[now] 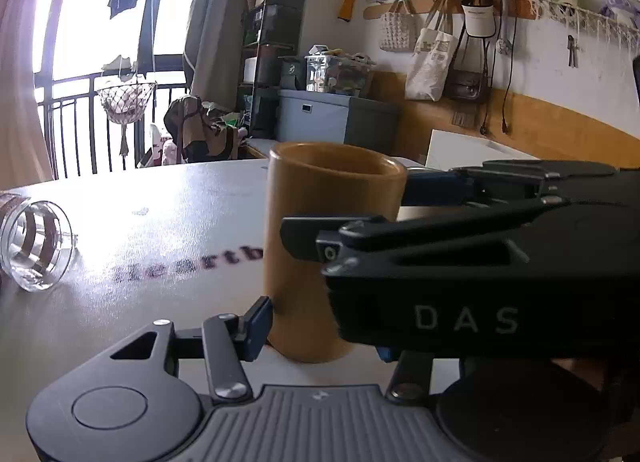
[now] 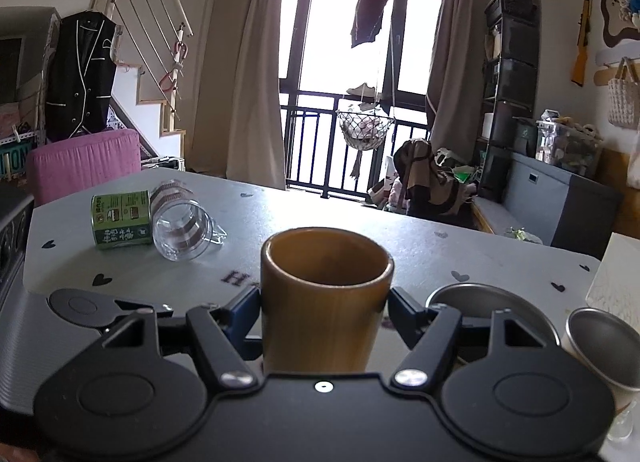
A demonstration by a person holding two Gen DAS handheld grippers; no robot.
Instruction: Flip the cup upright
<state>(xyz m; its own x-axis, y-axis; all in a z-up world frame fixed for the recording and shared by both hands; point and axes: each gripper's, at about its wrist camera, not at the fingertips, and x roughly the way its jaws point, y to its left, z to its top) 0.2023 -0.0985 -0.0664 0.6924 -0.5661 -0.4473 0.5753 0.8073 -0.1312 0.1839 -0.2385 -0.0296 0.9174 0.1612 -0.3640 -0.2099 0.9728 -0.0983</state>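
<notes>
Your tall brown cylindrical cup (image 2: 326, 302) stands upright on the pale grey table (image 2: 420, 246), mouth up, so the flip looks essentially done and the step in hand is a clean release. Your right gripper (image 2: 324, 308) has its 2 jaws pressed against the cup's sides, 1 blue pad on each flank below the rim. Your left gripper (image 1: 320, 336) sits low by the cup's base; 1 blue pad (image 1: 256, 328) touches or nearly touches the wall, but the other jaw is hidden behind the right tool, so you cannot tell whether it grips. Check that the base sits flat before you let go, then spread the right jaws evenly and back straight out, so neither pad drags the cup over. Left of the cup lie a clear striped glass (image 2: 182, 228) and a green printed tin (image 2: 120, 218), both on their sides; to its right sit 2 metal bowls (image 2: 600, 338), so keep your withdrawal narrow.
</notes>
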